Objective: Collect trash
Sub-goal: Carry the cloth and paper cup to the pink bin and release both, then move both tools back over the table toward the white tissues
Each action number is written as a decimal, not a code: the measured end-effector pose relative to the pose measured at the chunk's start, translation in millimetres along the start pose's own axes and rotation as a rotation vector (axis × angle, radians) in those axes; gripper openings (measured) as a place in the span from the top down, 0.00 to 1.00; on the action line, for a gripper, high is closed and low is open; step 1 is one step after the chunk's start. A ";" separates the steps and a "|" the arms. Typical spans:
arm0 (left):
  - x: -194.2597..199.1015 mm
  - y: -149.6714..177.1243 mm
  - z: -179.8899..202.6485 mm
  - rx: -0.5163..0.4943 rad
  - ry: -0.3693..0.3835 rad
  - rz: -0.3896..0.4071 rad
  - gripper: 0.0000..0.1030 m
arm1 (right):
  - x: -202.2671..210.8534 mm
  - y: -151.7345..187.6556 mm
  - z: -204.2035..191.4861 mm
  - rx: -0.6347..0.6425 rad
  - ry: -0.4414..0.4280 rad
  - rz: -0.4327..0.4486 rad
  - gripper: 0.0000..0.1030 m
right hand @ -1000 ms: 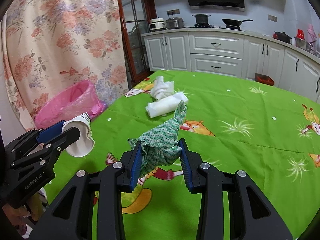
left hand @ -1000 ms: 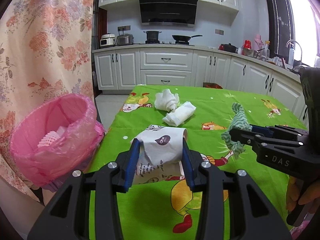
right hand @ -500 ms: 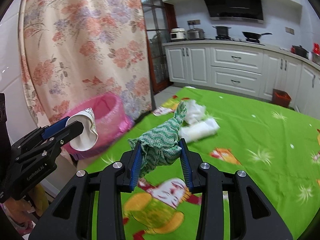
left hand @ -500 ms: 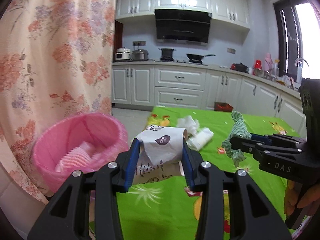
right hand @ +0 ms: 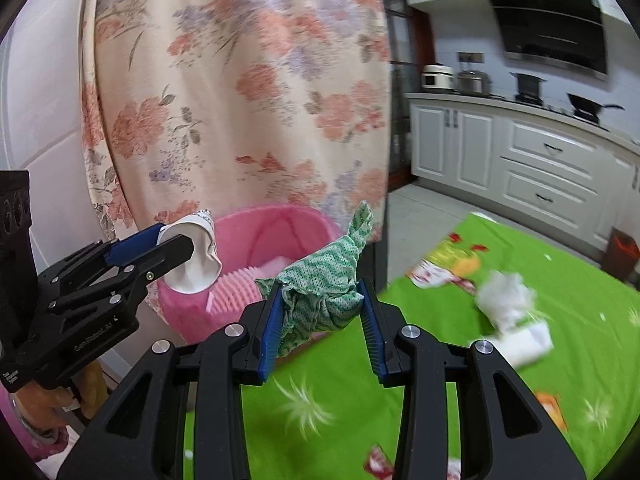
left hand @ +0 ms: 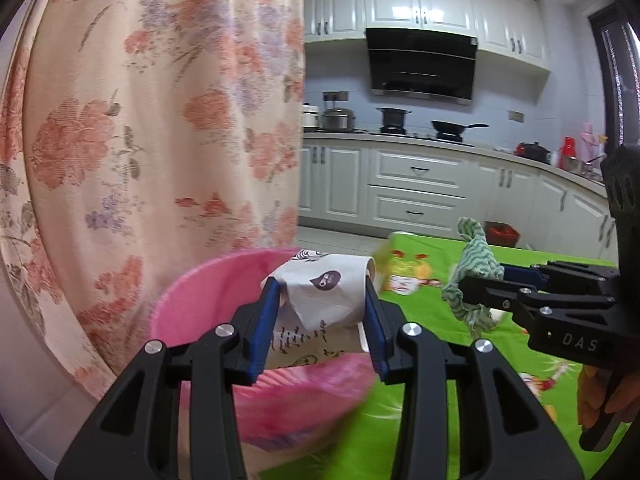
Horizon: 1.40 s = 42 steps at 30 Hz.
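Observation:
My left gripper [left hand: 322, 320] is shut on a crumpled white paper cup [left hand: 324, 308] and holds it over the near rim of the pink-lined trash bin [left hand: 192, 300]. In the right wrist view the cup [right hand: 196, 256] hangs at the bin's left edge [right hand: 280, 224]. My right gripper [right hand: 320, 316] is shut on a green patterned rag [right hand: 324, 284], just right of the bin, above the table edge. The rag also shows in the left wrist view [left hand: 474, 268]. White crumpled tissues [right hand: 508, 304] lie on the green tablecloth [right hand: 360, 400].
A floral curtain [left hand: 160, 120] hangs right behind the bin. Pink ridged trash [right hand: 236, 296] lies inside the bin. Kitchen cabinets [left hand: 416, 188] and a stove with pots stand at the back. A small red bin [right hand: 622, 248] sits on the floor.
Both grippers have swung left from over the table toward the pink bin, carrying the cup and the rag. The bin now sits directly beneath the cup.

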State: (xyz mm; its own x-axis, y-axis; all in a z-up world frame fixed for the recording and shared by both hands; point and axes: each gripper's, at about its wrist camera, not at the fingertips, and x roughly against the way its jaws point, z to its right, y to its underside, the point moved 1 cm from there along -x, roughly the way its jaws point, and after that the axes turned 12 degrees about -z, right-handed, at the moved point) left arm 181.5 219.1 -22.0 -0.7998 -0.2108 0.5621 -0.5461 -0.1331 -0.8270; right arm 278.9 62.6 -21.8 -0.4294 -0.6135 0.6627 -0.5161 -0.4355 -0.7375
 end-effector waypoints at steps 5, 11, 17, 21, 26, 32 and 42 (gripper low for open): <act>-15.7 -12.0 -30.5 0.037 -0.040 -0.002 0.62 | -28.3 -25.7 -14.3 0.046 -0.044 -0.011 0.64; -43.5 -20.9 -64.2 0.086 -0.068 -0.040 0.62 | -66.6 -44.9 -26.0 0.084 -0.086 -0.047 0.62; -58.9 -27.4 -84.0 0.122 -0.095 -0.047 0.57 | -93.6 -53.5 -28.5 0.092 -0.125 -0.075 0.46; -58.1 -29.4 -90.1 0.153 -0.112 -0.030 0.39 | -93.2 -55.3 -28.1 0.087 -0.126 -0.052 0.34; -54.2 -21.9 -87.2 0.163 -0.130 -0.032 0.28 | -80.7 -46.6 -16.9 0.051 -0.108 -0.032 0.34; -42.1 -11.5 -69.7 0.164 -0.143 -0.025 0.10 | -58.2 -23.6 4.7 -0.005 -0.060 -0.027 0.34; -35.0 -5.4 -6.9 0.082 -0.064 -0.021 0.07 | -29.0 27.6 63.2 -0.153 0.069 -0.060 0.34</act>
State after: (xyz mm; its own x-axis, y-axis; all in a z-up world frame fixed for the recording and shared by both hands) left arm 210.7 233.8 -37.2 -0.7697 -0.2679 0.5794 -0.5379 -0.2165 -0.8147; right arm 323.9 26.7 -69.6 -0.4419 -0.5402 0.7162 -0.6469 -0.3613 -0.6716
